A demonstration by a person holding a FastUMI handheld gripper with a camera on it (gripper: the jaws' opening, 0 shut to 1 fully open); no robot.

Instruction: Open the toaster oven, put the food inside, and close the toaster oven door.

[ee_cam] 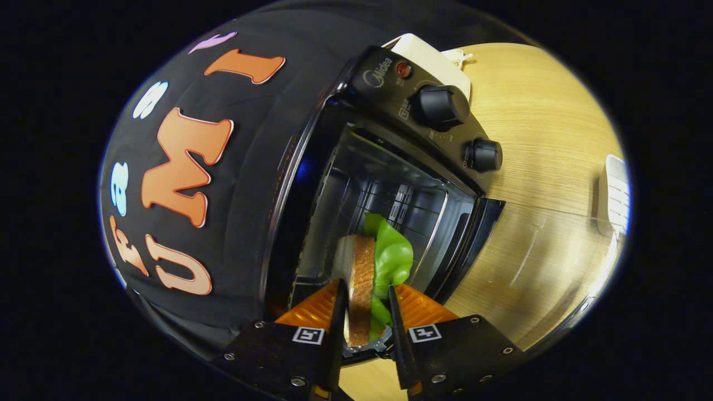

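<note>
A black toaster oven stands on a wooden table, and the whole view is rolled to one side. Its glass door hangs fully open, lying flat over the table, and the dark cavity with its wire rack shows beyond my fingers. My gripper is shut on the food, a sandwich of brown bread with green lettuce. The sandwich is held on edge between both fingers, just in front of the cavity mouth. Two black knobs and a red lamp sit on the oven's control panel.
A cream-coloured appliance stands behind the oven. A white ribbed object lies on the table beyond the open door. Bare wooden tabletop stretches past the control panel.
</note>
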